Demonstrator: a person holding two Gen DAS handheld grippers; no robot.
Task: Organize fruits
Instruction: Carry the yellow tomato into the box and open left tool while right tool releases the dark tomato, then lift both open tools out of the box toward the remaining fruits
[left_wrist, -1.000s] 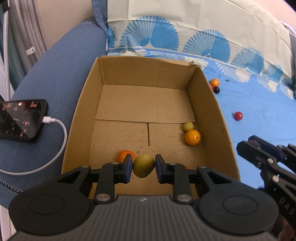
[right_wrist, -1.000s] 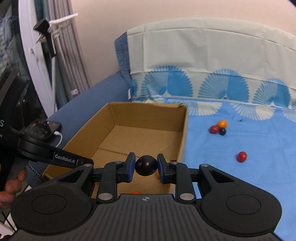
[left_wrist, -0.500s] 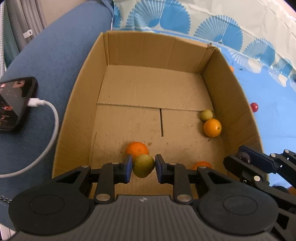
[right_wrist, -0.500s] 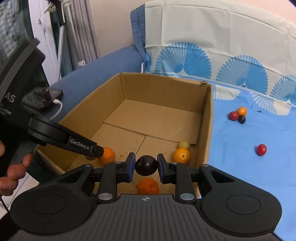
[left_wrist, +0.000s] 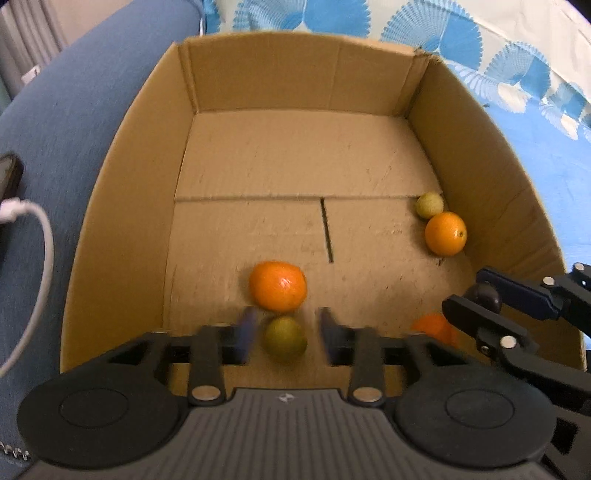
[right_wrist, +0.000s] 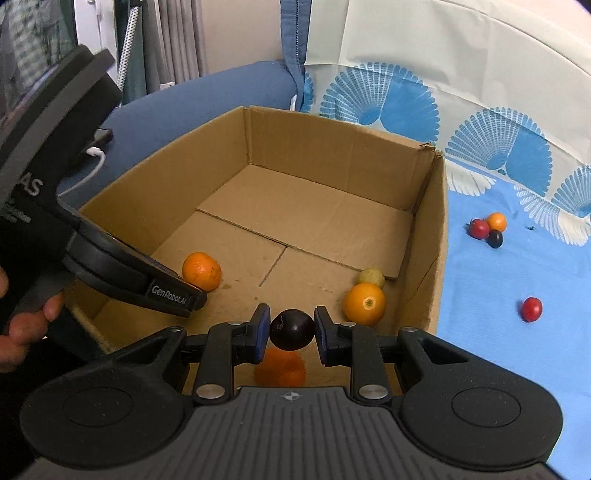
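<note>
- Left gripper (left_wrist: 284, 334), seen from its own wrist camera, has its jaws opening: the blurred blue pads stand clear on both sides of the green fruit (left_wrist: 285, 338), which sits between them with a gap either way, so it is let go rather than held.
- That green fruit lies low in the near part of the cardboard box (left_wrist: 122, 206), touching or just in front of a mandarin (left_wrist: 277, 285); I cannot tell whether it already rests on the floor of the box.
- By the right wall sit a small pale-green fruit (left_wrist: 429, 205) and an orange (left_wrist: 445, 233), touching each other.
- Round, smooth and firm-skinned, these fruits look light and apt to roll on the flat cardboard; a hold across the widest middle seems the surest.
- Right gripper (right_wrist: 288, 330), in its own view, has its jaws just beginning to open around a dark plum (right_wrist: 291, 329); the pads look to be touching its two sides, so the grip is at most barely loosened.
- That plum hangs over the near end of the box, above a blurred orange fruit (right_wrist: 281, 369) on the floor.
- Glossy and probably softer than the citrus, the plum would bruise under a hard squeeze and slip under a weak one.
- Out on the blue cloth (right_wrist: 480, 295) wait a red fruit (right_wrist: 532, 309) alone and a cluster of three small fruits (right_wrist: 489, 228), well apart from the box.
</note>
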